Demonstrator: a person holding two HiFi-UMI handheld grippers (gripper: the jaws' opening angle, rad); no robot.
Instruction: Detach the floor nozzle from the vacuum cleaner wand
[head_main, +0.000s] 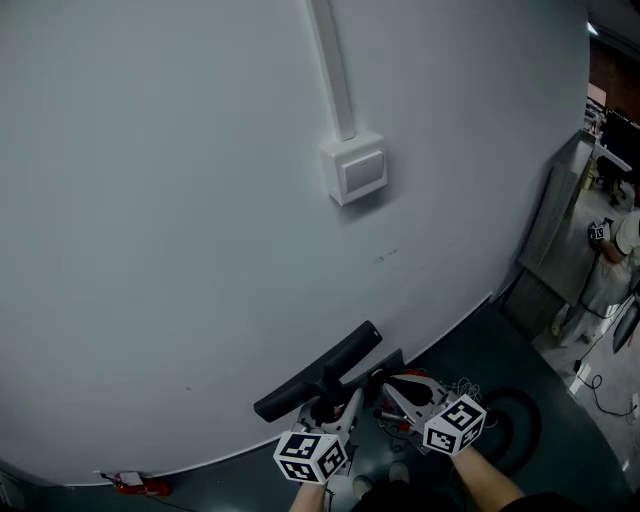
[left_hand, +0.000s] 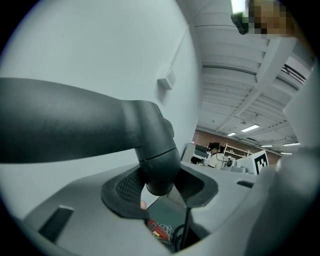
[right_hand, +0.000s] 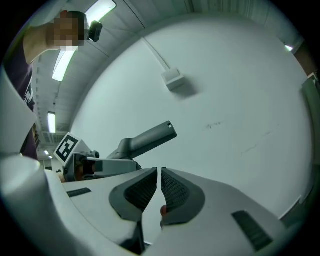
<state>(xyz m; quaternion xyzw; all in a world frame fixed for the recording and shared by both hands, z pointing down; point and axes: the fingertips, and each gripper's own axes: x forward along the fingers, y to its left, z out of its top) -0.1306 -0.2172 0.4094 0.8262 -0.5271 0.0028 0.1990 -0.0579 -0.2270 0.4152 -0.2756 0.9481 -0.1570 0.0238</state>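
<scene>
The left hand-held gripper (left_hand: 159, 186) is clamping the dark floor nozzle (head_main: 318, 372) by its neck, holding it up in front of the pale wall (head_main: 200, 200), below the white switch box (head_main: 355, 170). Beside it, the right hand-held gripper (right_hand: 160, 189) is carrying nothing, jaws closed to a thin slit

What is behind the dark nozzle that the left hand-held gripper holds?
A pale wall with a white box under a cable duct. The nozzle covers a strip of wall; what lies there cannot be seen.
</scene>
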